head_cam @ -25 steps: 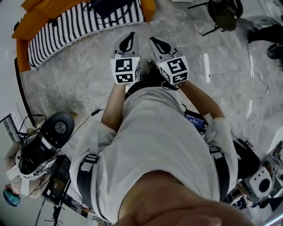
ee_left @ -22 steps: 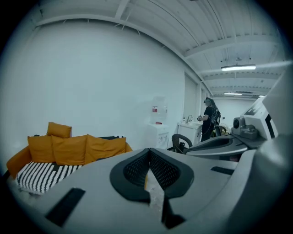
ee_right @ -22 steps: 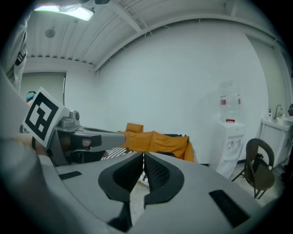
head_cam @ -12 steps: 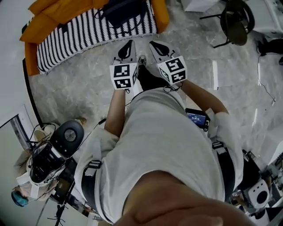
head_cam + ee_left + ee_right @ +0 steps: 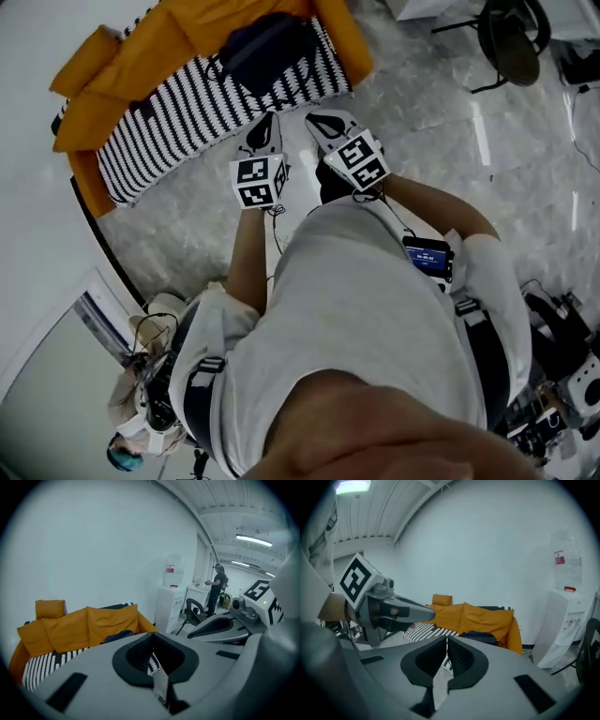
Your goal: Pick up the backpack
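Observation:
A dark backpack (image 5: 265, 49) lies on the black-and-white striped seat of an orange sofa (image 5: 141, 56), against its back cushions. In the left gripper view the backpack (image 5: 117, 636) shows just past the jaws, in the right gripper view the backpack (image 5: 480, 636) sits above them. My left gripper (image 5: 264, 127) and right gripper (image 5: 322, 122) are side by side in front of the sofa's edge, both pointing at it, short of the backpack. Both are shut with nothing between the jaws.
The sofa stands against a white wall, on a grey marble floor (image 5: 422, 122). A black chair (image 5: 511, 47) stands to the right. A water dispenser (image 5: 171, 606) is beyond the sofa's end, and a person (image 5: 218, 585) stands far off. Equipment with cables (image 5: 150, 412) sits behind me.
Both grippers have moved forward together toward the sofa, which has come nearer and fuller into the head view. Their jaws have stayed shut.

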A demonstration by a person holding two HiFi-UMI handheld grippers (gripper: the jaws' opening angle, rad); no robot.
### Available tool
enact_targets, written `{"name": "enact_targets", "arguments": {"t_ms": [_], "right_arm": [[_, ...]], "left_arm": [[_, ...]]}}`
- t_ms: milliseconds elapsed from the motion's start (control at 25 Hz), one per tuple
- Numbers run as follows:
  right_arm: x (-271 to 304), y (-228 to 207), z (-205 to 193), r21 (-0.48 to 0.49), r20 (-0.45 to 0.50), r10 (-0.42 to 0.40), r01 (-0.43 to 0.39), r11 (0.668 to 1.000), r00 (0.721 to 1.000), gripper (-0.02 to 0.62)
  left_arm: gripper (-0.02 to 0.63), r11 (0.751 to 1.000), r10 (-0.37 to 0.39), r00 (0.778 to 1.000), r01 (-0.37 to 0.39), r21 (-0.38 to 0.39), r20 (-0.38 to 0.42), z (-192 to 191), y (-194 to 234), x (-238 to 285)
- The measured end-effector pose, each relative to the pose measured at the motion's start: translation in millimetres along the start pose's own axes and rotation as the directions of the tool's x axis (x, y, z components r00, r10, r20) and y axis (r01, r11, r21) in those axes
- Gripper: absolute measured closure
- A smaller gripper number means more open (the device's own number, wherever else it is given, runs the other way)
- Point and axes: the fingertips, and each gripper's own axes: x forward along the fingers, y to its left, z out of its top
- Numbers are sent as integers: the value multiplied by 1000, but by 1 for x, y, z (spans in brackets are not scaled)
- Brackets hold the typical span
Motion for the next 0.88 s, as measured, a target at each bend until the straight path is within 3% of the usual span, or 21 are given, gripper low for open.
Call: {"name": "enact_targets", "arguments": {"t_ms": [280,440,600,880], "right_arm": [[27,-44,-33,90,-122,6,5,996,992,555],[36,-56,-20,94,-77,-21,29,995,997,555],[43,-78,-7,201,-44,-90,97,975,995,555],[97,-94,-19,286,-81,-156,172,943,985,555]], "left_arm": [[593,994,-74,996,78,72,-59,25,16,61],[592,990,-105,987,115,79,-118,29,27,84],[592,980,-144,977,163,118,-156,34,35,111],[593,957,-223,949,257,137,-222,23,72,167]]}}
